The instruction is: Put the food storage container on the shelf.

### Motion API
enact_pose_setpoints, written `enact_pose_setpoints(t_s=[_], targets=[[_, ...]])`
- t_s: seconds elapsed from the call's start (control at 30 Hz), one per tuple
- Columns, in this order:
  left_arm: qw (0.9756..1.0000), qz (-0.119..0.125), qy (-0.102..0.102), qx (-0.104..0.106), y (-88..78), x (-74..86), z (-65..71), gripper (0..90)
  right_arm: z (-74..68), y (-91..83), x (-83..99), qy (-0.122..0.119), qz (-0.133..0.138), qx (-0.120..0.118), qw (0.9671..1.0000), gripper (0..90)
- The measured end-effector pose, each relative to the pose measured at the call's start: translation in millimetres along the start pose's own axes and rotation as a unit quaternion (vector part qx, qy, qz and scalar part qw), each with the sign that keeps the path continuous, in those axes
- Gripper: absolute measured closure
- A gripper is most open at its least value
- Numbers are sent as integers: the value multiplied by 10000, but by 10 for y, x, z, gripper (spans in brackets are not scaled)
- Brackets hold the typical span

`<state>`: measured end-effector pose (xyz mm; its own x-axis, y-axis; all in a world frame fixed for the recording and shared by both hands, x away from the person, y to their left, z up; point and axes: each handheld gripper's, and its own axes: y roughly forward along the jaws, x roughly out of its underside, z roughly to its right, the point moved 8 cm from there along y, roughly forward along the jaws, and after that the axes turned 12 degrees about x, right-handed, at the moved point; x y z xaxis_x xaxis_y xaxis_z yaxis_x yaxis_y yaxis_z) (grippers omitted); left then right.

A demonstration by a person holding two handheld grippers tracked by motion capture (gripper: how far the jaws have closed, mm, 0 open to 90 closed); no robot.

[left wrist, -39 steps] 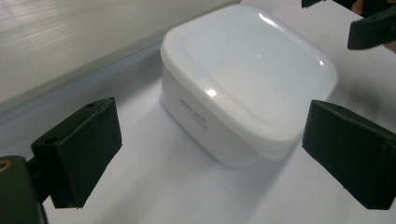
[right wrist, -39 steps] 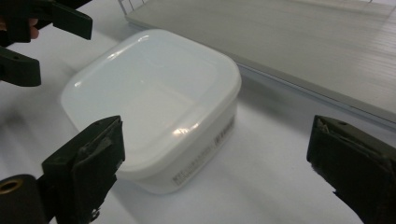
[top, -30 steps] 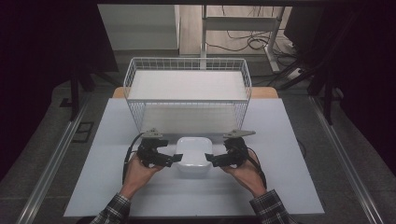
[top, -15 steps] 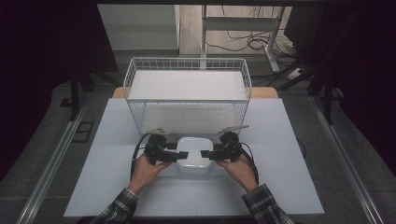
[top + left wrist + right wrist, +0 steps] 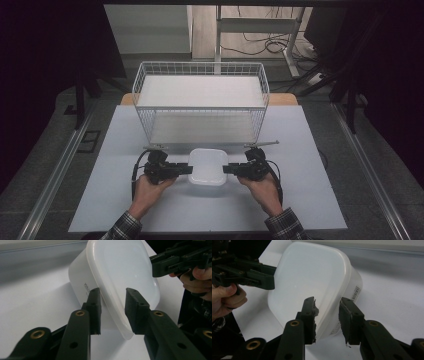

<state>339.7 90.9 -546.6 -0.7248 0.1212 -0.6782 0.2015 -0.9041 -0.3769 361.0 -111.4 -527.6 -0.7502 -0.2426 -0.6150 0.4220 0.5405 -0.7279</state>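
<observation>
**Two tools bracket the lidded tub**

The white tub (image 5: 208, 166) sits near the surface's front edge, before the wire basket (image 5: 200, 102). The left tool (image 5: 112, 293) and right tool (image 5: 328, 302) stand wide, straddling its rim. Closing both likely comes next.

High view overlooks table (image 5: 300, 150); gripper views (close, opposed) share container (image 5: 208, 166).

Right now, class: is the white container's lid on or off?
On. The lid covers the white container, its rim overhanging the body in both gripper views.
</observation>
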Motion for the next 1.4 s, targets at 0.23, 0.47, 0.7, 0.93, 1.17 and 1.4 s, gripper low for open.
enact_pose_setpoints(t_s=[0.23, 0.47, 0.7, 0.93, 1.17, 1.4], targets=[[9998, 183, 77, -68, -32, -2, 15, 806, -7, -54, -42, -230, 348, 301, 9987, 780], [9993, 270, 198, -194, -34, -33, 46, 806, -12, -74, -60, -324, 534, 361, 9974, 781], [9982, 342, 394, -309, -126, -171, 137, 805, -62, -161, -177, -435, 777, 281, 9956, 781], [9964, 477, 571, -418, -270, -366, 243, 804, -160, -283, -376, -559, 998, 251, 9931, 781], [9944, 640, 709, -451, -433, -632, 362, 804, -263, -440, -650, -696, 1231, 222, 9897, 782], [9924, 702, 841, -554, -539, -838, 469, 803, -325, -559, -864, -751, 1384, 196, 9873, 781]])
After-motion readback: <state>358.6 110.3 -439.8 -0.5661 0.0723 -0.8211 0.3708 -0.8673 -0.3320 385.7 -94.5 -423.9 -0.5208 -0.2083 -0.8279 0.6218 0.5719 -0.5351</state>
